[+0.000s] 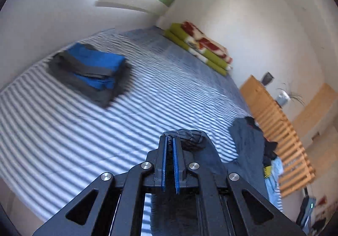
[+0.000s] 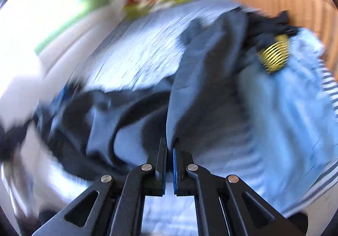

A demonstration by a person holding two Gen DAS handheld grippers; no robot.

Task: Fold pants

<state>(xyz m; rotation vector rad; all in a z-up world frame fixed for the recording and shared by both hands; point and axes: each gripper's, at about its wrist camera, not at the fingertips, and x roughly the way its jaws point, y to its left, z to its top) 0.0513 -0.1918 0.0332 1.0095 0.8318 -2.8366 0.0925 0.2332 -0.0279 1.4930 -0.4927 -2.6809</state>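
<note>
Clearly both tools are clamped on cloth. In the left wrist view the left gripper [image 1: 170,140] sits at the lower centre of the frame, its blue-lined jaws drawn nearly together on a bunched edge of the dark grey pants [image 1: 191,137], whose stitched, rolled hem bulges out just right of the tips; more of the same dark cloth runs down beneath the tool toward the bottom of the frame. Behind it the striped bedsheet [image 1: 63,130] fills the middle of the picture. A folded stack of blue and grey clothes [image 1: 90,71] lies on it at the upper left, and a folded green, red and white blanket [image 1: 200,45] rests against the wall at the upper centre. At the right edge a heap of unfolded garments [image 1: 251,138] lies near the wooden slatted frame [image 1: 274,121]. The right wrist view is heavily blurred. There the right gripper [image 2: 170,143], at the lower centre, has its jaws pressed together on a fold of the grey pants [image 2: 202,79], which rise from the tips toward the upper centre and also spill in loose folds to the lower left. A light blue garment [image 2: 291,109] lies to the right, and a dark piece with yellow stripes [image 2: 274,54] shows at the upper right.
</note>
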